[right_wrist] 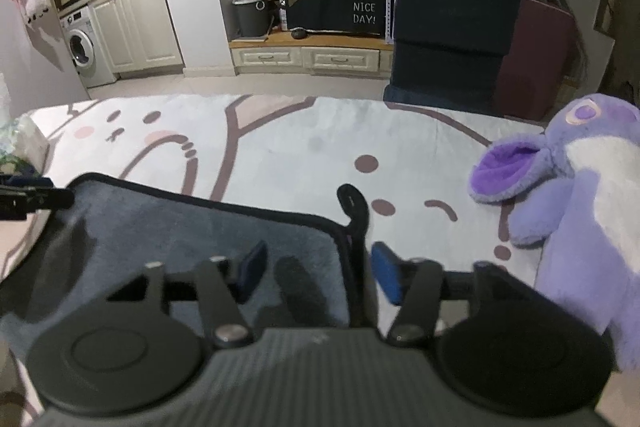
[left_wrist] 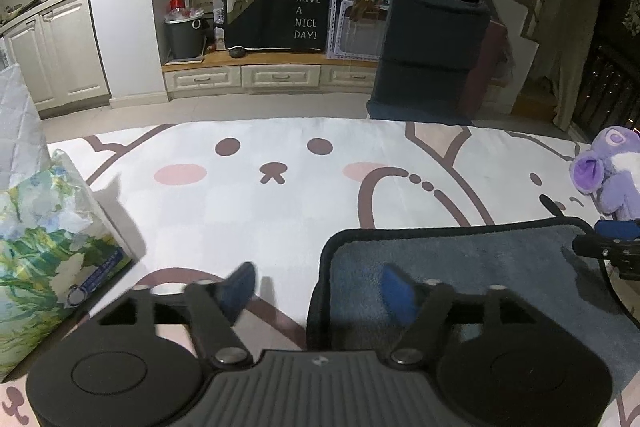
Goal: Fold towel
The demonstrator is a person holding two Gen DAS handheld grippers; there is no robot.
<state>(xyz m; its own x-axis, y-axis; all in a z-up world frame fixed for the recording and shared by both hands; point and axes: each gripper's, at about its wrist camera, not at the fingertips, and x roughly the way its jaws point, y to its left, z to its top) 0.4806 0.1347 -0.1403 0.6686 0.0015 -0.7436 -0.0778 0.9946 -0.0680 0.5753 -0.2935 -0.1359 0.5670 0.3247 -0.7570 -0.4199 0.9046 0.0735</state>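
Note:
A grey-blue towel (left_wrist: 460,259) with a dark border lies folded on the cartoon-print table cover; it also shows in the right wrist view (right_wrist: 192,227). Its dark hanging loop (right_wrist: 352,203) sticks out at the far right corner. My left gripper (left_wrist: 320,287) is open and straddles the towel's left edge, with one blue finger (left_wrist: 398,291) over the towel and the other off it. My right gripper (right_wrist: 316,271) is open and straddles the towel's right edge. Each gripper appears at the side of the other's view: the right one (left_wrist: 612,247) and the left one (right_wrist: 28,199).
A floral tissue pack (left_wrist: 48,239) stands at the table's left. A purple plush toy (right_wrist: 576,195) sits at the right, close to my right gripper. The white cartoon cover (left_wrist: 280,195) stretches beyond the towel. A dark chair (left_wrist: 432,51) stands past the far edge.

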